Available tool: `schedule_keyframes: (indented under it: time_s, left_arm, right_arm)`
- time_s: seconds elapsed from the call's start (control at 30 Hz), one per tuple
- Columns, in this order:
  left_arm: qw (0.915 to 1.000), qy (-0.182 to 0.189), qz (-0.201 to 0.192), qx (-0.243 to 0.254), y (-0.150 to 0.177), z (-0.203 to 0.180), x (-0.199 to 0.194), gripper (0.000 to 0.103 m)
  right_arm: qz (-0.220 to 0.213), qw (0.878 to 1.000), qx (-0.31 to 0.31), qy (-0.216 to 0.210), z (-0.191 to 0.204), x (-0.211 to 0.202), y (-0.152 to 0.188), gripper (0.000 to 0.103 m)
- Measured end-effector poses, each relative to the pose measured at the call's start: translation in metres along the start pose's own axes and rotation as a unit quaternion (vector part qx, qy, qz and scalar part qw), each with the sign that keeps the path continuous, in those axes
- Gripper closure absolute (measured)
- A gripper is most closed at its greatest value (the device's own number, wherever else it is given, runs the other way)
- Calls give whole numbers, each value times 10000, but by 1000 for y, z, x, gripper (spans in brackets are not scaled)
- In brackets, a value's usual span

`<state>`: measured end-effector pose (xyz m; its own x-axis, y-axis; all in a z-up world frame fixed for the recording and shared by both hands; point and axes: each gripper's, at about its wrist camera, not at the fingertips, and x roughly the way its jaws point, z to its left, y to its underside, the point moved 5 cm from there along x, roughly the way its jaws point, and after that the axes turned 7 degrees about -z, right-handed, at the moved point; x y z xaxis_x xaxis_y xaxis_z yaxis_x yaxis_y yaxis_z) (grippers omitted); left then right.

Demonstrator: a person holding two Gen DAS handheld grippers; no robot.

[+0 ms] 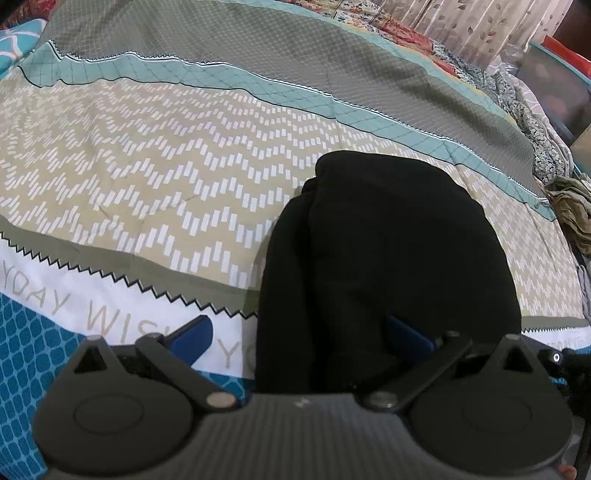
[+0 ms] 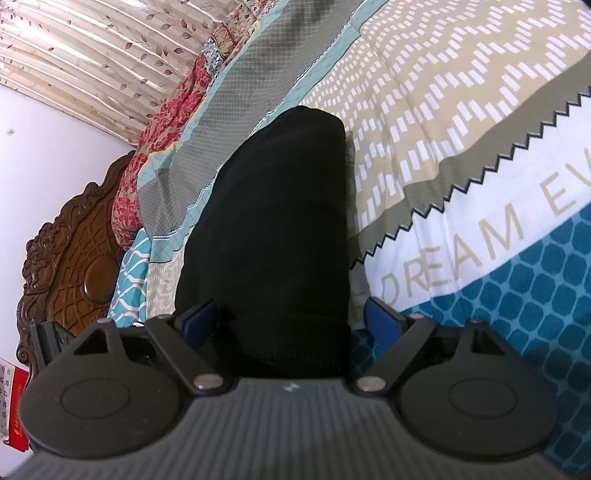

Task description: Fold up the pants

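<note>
Black pants lie folded into a thick bundle on the patterned bedspread. My left gripper is open, its blue fingers spread wide; the near end of the pants lies between them, against the right finger. In the right wrist view the pants run away from me as a long dark roll. My right gripper is open, with the near end of the pants between its blue fingers, not pinched.
The bedspread has beige chevron, teal and white lettered bands. A floral quilt and carved wooden headboard stand beyond it. Curtains hang behind. An olive cloth lies at the bed's right edge.
</note>
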<state>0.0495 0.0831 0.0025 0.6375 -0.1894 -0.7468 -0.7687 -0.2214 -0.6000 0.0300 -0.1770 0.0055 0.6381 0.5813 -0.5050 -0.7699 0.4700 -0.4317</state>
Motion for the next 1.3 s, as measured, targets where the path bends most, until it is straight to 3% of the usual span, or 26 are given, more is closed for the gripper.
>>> schedule_keyframes:
  time_s: [1.3]
  left_arm:
    - [9991, 351, 63, -227, 6, 8, 7, 0]
  right_arm:
    - [-138, 9996, -191, 159, 4, 6, 2, 8]
